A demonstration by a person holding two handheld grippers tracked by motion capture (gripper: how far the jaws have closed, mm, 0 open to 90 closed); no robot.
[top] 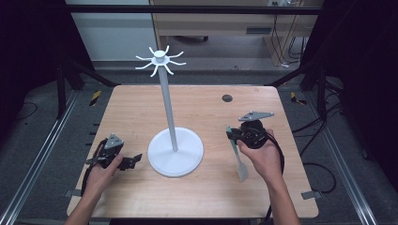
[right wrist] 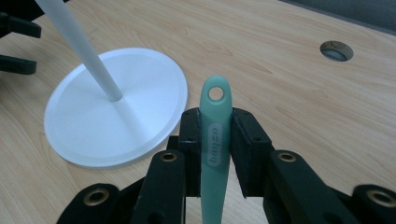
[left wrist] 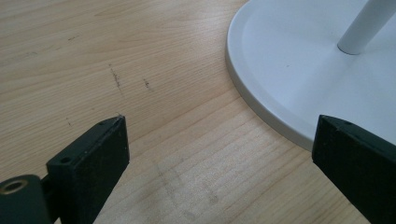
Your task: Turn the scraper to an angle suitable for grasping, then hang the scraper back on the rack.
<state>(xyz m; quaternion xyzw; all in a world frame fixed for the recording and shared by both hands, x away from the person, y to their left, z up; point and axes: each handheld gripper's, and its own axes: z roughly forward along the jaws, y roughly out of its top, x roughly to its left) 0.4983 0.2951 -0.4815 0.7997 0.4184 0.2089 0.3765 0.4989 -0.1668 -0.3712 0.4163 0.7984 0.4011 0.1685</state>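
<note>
A white stand with a round base and a crown of curved hooks rises from the middle of the wooden table. My right gripper is shut on the handle of a pale green spatula, whose hanging hole pokes past the jaws; its blade points down toward the table. My left gripper sits low on the table just left of the base, jaws wide open with nothing between them, the base rim close to its right jaw.
A round cable hole lies in the table behind the right hand. Dark frame posts and cables surround the table, with floor rails on both sides. Bare wood lies ahead of the left gripper.
</note>
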